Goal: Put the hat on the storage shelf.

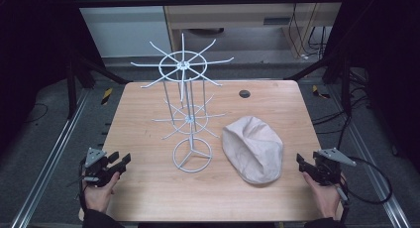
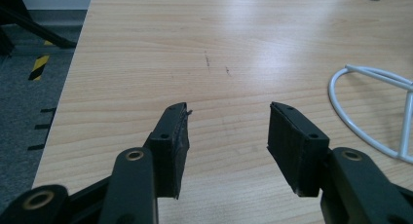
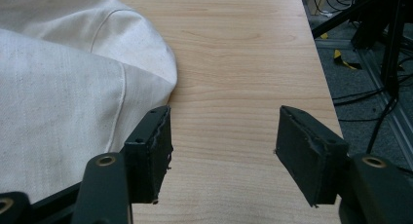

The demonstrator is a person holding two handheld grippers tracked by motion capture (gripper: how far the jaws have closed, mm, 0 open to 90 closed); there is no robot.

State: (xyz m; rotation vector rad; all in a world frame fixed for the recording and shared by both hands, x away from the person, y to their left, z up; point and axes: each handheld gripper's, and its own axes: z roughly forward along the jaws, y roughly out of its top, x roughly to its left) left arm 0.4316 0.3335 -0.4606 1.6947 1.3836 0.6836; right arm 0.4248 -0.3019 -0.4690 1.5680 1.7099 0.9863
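As you look down on the wooden table [image 1: 148, 188], your left gripper [image 1: 120, 161] sits near its left edge, jaws apart with nothing between them. To its right, apart from it, stands a white wire rack [image 1: 190, 124], its ring base resting on the wood. Right of the rack lies a cream cloth cap [image 1: 252, 147]. Your right gripper [image 1: 303, 162] hovers just beside the cap's right edge, jaws released and holding nothing.

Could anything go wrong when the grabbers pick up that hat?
Maybe. The white wire rack is tall on a small ring base, so a bump could tip it. The floppy cream cap might sag or slip from the right gripper. It lies near the table edge.
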